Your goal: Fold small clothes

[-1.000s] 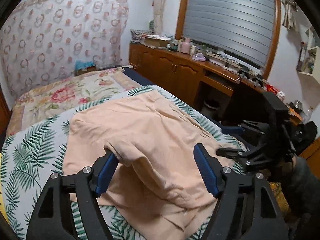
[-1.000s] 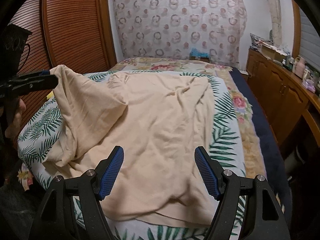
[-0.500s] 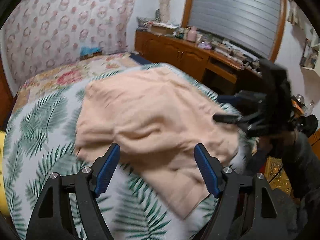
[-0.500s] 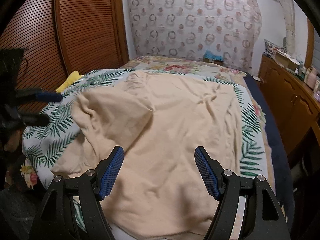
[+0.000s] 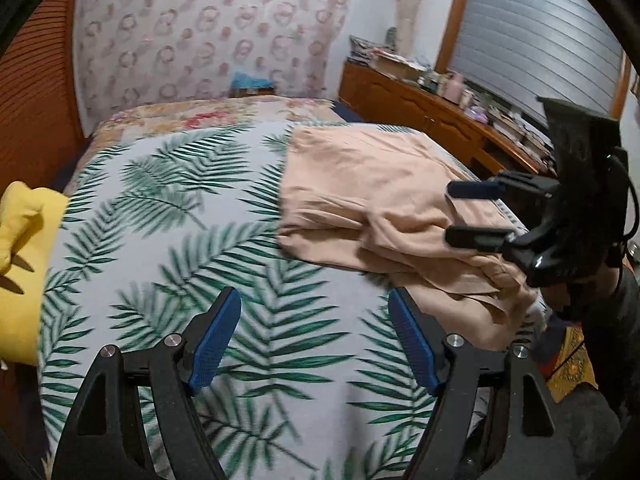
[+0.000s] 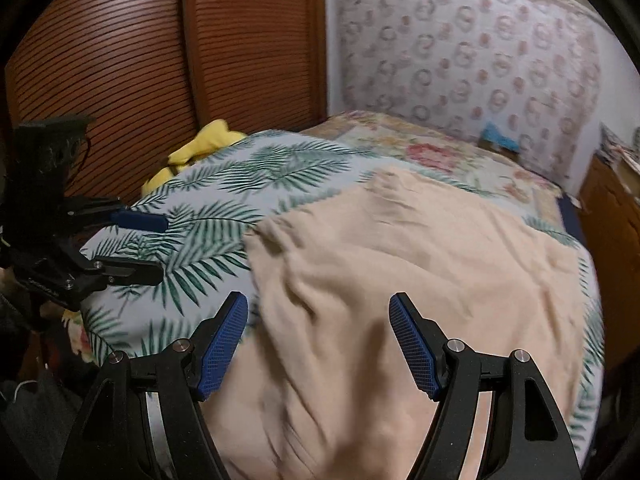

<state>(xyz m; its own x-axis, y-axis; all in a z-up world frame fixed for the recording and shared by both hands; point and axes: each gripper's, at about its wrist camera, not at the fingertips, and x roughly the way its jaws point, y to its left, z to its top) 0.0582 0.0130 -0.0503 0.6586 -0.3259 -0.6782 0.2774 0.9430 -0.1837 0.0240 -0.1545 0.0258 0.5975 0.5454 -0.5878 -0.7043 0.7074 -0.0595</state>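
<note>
At the far left of your left wrist view a yellow item [image 5: 20, 248] is cut off by the frame edge, so its shape stays unclear. Your left claw [image 5: 316, 340] stands open over the blurred palm-leaf bedspread [image 5: 168, 216], gripping nothing. The peach garment [image 5: 380, 200] lies folded over on the bed's right half, its near corner hidden behind your right claw [image 5: 460, 212], which is also open and empty, hovering over the cloth.
</note>
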